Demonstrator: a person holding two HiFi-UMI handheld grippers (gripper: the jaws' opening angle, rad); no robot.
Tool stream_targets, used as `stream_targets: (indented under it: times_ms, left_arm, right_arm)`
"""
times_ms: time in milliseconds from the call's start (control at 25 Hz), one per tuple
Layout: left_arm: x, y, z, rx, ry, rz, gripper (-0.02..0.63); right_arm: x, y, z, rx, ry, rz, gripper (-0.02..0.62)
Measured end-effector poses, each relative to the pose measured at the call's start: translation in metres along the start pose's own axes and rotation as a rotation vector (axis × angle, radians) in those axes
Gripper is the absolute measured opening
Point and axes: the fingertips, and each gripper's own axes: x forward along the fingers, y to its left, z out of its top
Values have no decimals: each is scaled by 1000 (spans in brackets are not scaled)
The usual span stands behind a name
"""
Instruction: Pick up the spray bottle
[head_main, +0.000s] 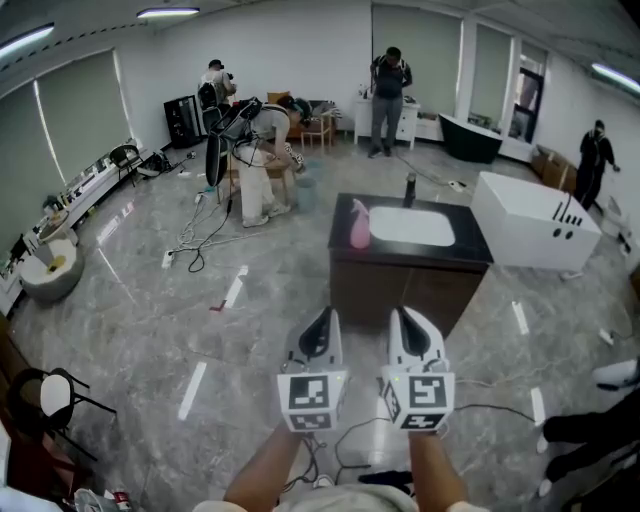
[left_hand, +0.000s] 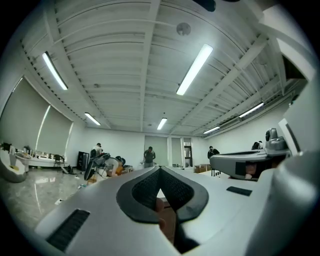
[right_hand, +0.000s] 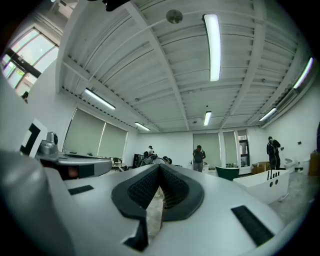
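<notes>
Ahead of me, on the left end of the dark vanity surface (head_main: 470, 248), the pink spray bottle (head_main: 359, 224) is standing upright just beside the white basin (head_main: 411, 227). I am holding my left gripper (head_main: 322, 318) and right gripper (head_main: 404, 318) level, well short of it, with their fingers (left_hand: 145, 190) closed on nothing. I should be opening one pair before reaching, then closing squarely around the bottle's body.

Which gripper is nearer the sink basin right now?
Right. The right gripper hangs well short of the basin, nearly in line with it; the left gripper is level beside it, further off to the left.
</notes>
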Motion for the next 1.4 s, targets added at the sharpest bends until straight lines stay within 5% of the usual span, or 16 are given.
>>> stream_targets:
  times_ms: [560, 1400]
  left_arm:
    - [23, 16, -11, -2, 2, -4, 2]
    - [174, -27, -29, 17, 6, 65, 2]
  right_arm:
    - [30, 6, -19, 13, 7, 23, 5]
    - [143, -117, -45, 67, -1, 88, 5]
